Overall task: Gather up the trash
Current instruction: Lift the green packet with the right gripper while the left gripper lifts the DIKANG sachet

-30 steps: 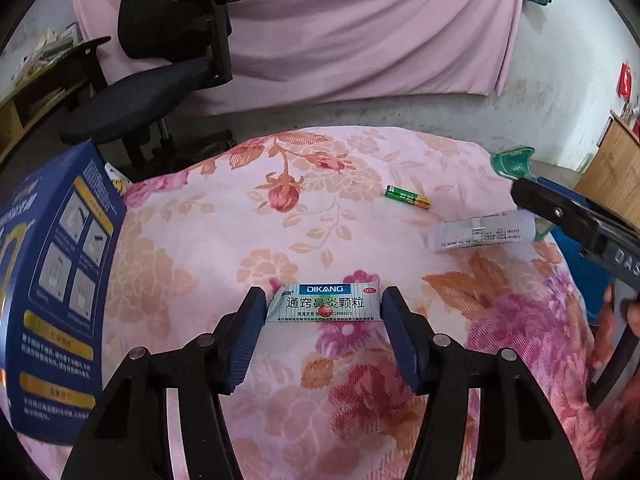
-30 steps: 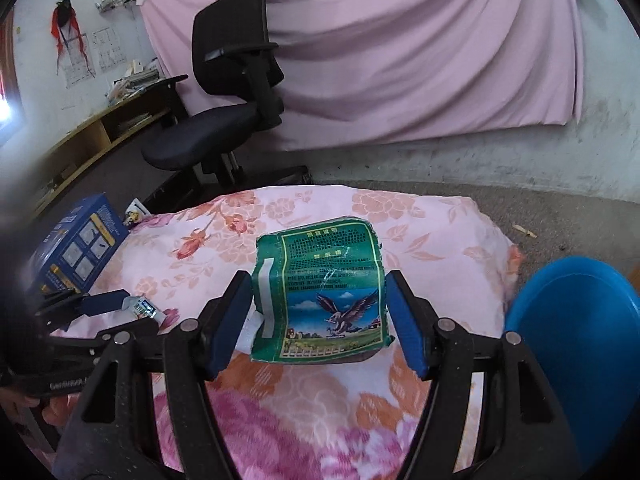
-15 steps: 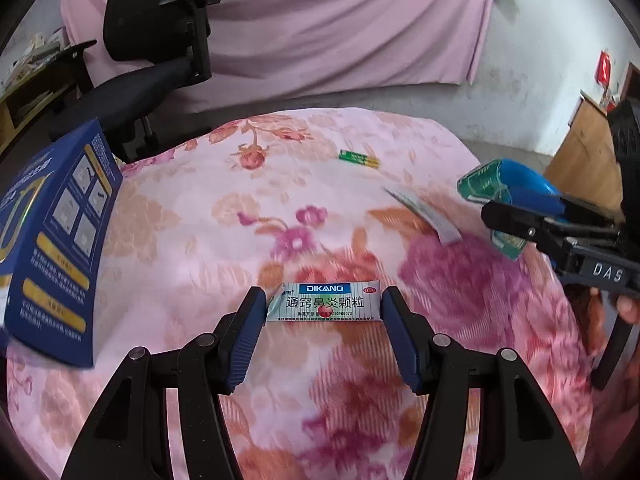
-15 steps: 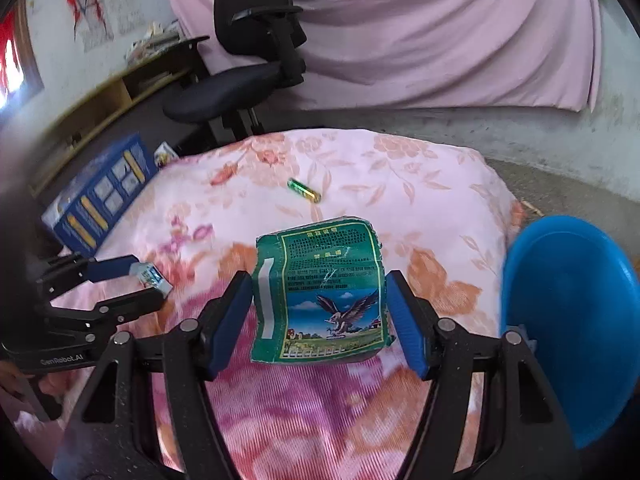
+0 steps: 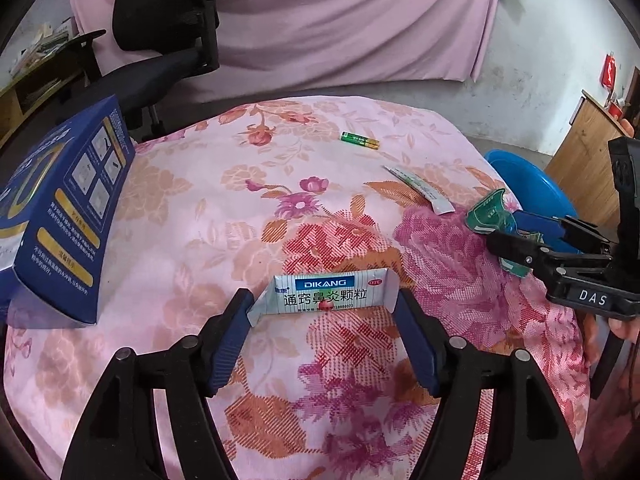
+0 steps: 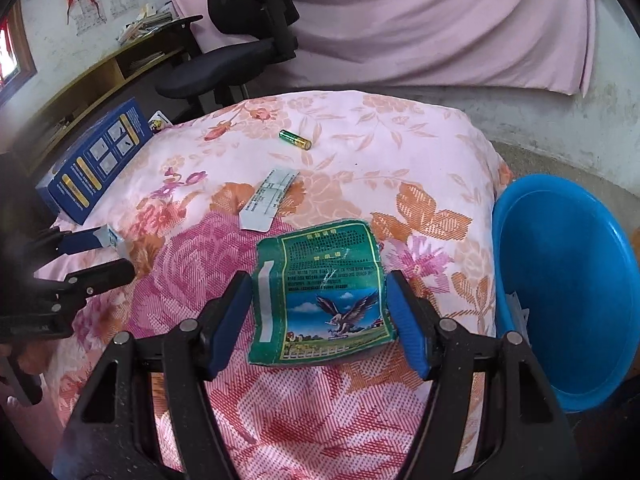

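Observation:
My left gripper is shut on a white and blue DIKANG sachet, held above the flowered pink cloth. My right gripper is shut on a green packet with an eagle picture, just left of the blue bin. From the left wrist view the right gripper shows at the right edge with the green packet in it, in front of the blue bin. A green battery and a flat white sachet lie loose on the cloth.
A dark blue carton stands at the cloth's left edge. A black office chair and a pink curtain are behind the table. A wooden shelf is at the far left. A hand holds the right gripper.
Both grippers have risen and pulled back, each keeping its packet. The right gripper has swung toward the blue bin, which now looms larger on its right.

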`<state>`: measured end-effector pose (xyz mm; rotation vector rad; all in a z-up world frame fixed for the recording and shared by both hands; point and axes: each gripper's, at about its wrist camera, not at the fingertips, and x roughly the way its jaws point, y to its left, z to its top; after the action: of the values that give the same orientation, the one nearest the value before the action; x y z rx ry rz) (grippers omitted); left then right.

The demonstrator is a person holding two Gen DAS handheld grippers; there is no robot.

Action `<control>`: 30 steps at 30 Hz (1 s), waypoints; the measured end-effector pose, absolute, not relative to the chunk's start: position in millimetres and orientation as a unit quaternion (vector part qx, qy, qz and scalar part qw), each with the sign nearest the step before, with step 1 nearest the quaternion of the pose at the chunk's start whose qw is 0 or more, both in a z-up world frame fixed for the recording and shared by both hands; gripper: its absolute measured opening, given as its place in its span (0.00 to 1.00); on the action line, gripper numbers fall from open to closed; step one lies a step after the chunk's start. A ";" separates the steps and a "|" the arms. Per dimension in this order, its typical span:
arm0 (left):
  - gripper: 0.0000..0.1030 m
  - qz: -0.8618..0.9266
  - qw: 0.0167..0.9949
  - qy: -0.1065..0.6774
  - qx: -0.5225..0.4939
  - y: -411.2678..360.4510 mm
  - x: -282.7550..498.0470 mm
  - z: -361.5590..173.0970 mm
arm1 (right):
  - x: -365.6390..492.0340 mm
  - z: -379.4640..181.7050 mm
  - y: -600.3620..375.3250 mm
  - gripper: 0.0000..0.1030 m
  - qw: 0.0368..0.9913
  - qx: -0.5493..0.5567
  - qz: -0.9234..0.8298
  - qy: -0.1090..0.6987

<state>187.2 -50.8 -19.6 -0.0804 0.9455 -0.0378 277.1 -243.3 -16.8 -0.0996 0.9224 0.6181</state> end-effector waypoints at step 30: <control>0.66 -0.082 0.907 0.412 -0.005 -24.8 159.3 -2.7 | 274.3 -21.4 -230.6 1.00 0.845 -0.093 0.279 0.446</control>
<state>159.3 -24.8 -2.7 -0.0097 0.8512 -0.1689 274.3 -230.6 -21.4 -0.1954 0.9406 0.5896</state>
